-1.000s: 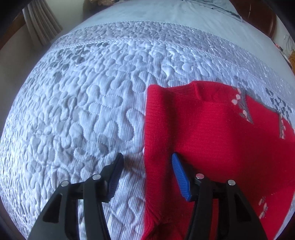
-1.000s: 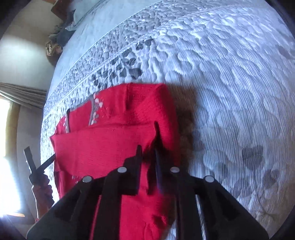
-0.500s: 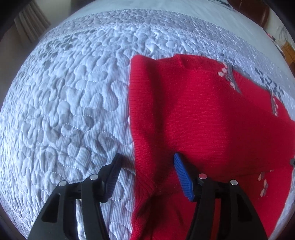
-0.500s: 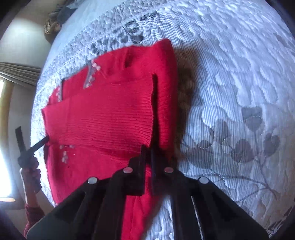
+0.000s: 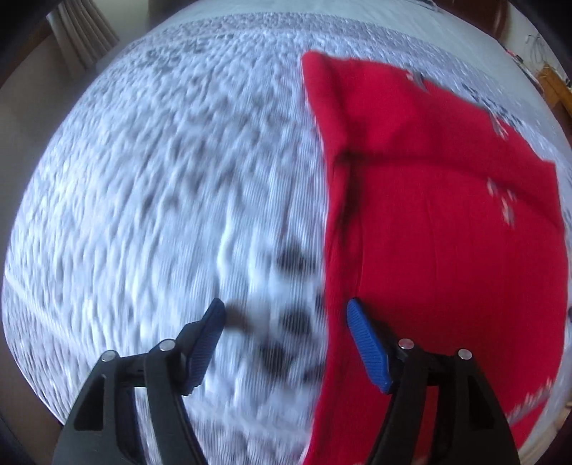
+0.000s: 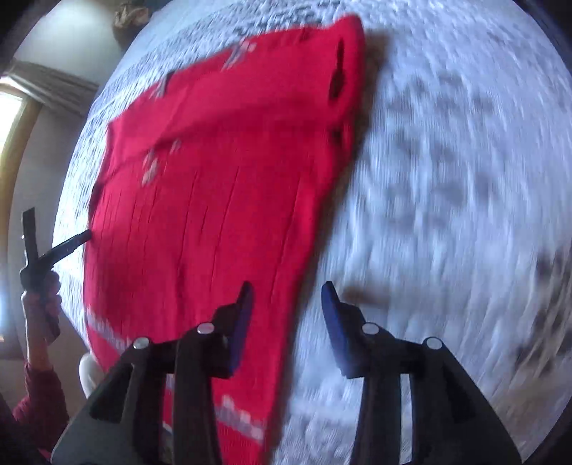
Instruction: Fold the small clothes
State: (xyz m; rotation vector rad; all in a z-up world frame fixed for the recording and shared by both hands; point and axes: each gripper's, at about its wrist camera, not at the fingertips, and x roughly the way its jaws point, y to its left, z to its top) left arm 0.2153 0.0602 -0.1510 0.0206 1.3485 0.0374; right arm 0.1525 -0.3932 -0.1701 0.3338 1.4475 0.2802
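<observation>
1. In the left wrist view, the left gripper (image 5: pixel 286 314) pointed down at the quilted bedspread (image 5: pixel 161 186). Its jaws stood wide and had just been opening, and nothing was pressed between the blue pads (image 5: pixel 364 343). The left edge of the red sweater (image 5: pixel 429 221) lay under the gap, close to the right pad. The sweater was spread flat on the right part of the bedspread, with a folded layer across its upper part. A curtain (image 5: pixel 82 32) showed at the upper left corner. The picture was blurred.

2. In the right wrist view, the right gripper (image 6: pixel 286 300) had its jaws partly apart; they had just been opening, and they gripped nothing. The right edge of the red sweater (image 6: pixel 214 200) passed under the gap. The sweater covered the left part of the bedspread (image 6: pixel 447 179). At the left edge of the bed, a hand (image 6: pixel 39 289) in a dark red sleeve (image 6: pixel 39 397) held the other gripper (image 6: pixel 43 246).
</observation>
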